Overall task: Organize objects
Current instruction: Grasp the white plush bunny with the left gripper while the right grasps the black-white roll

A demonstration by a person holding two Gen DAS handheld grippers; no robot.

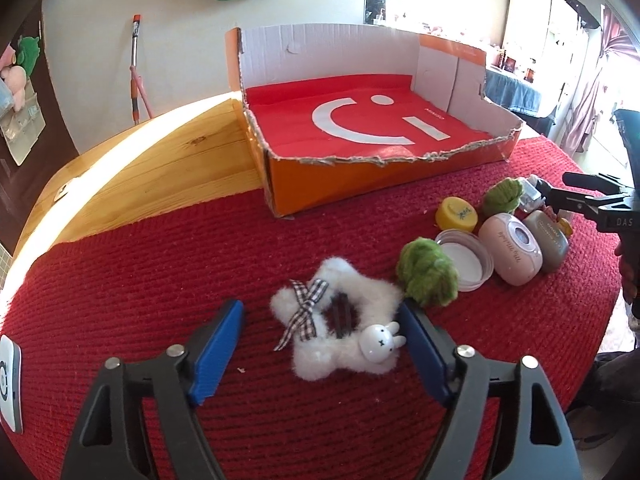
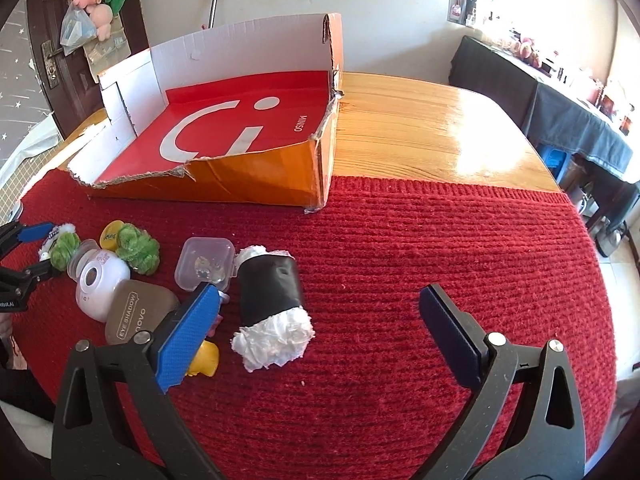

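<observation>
While the left gripper is held wide apart over the red knitted mat, a white fluffy star with a checked bow and a small rabbit face is framed between its blue fingers, untouched on either side. Just beyond the star a green pompom is seen, and next to it a round white lid, a pink case, a yellow cap and a second green pompom are clustered. The orange cardboard box, torn along its front edge and lined in red, is set at the far end of the mat, partly on the wooden table.

The right gripper is likewise spread open with nothing between its fingers. A black roll stuffed with white paper is laid on the mat just inside its left finger. A clear plastic box and an eye shadow case are grouped to that side.
</observation>
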